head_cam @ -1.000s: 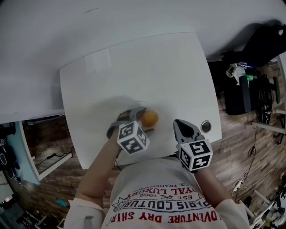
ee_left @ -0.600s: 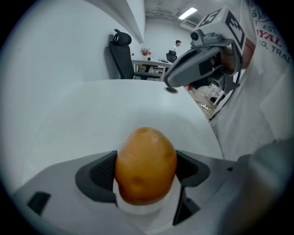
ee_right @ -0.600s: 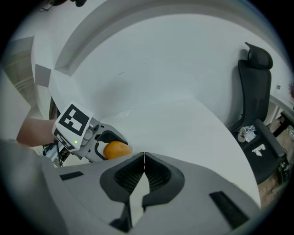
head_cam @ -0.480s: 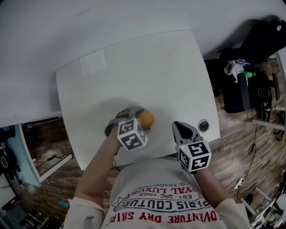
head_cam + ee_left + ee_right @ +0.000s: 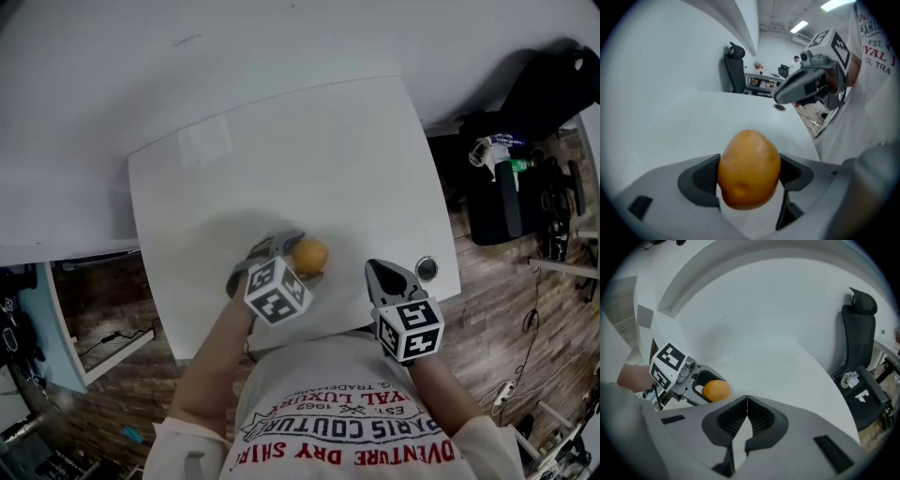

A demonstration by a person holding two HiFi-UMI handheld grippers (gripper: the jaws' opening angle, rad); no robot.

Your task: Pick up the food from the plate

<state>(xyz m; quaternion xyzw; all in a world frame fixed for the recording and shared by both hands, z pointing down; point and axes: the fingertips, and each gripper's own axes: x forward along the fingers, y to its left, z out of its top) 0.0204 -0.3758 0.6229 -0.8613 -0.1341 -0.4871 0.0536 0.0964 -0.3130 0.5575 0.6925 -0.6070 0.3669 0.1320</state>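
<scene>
Gripping a smooth, rounded orange-yellow piece of food [image 5: 749, 168], the person's left gripper [image 5: 292, 257] has its two grey jaws pressed against the food's sides, one dark ribbed pad on each flank, so the jaws stand about as far apart as the food is wide. In the head view the food sits over the near part of the white, rounded-corner table [image 5: 309, 159], close to the edge nearest the person (whether it rests on the surface or hangs just above it cannot be told). The left gripper's cube with black-and-white square markers [image 5: 277, 291] lies just behind the food, toward the person's body. The right gripper [image 5: 747, 404] has its jaws brought fully together, the ribbed pads meeting along a thin line with nothing between them. It hovers at the table's near edge, to the right of the food and apart from it, with its own marker cube [image 5: 410, 328] over the person's white T-shirt with red lettering [image 5: 347, 422]. A small round silver grommet [image 5: 427, 268] is set into the tabletop just beside the right gripper's tip, near the table's right corner. From the right gripper view the left gripper and its food show at the lower left, and a black high-backed office chair [image 5: 858, 333] stands beyond the table's far side. Brown wooden flooring [image 5: 506, 281] shows to the right of the table.
</scene>
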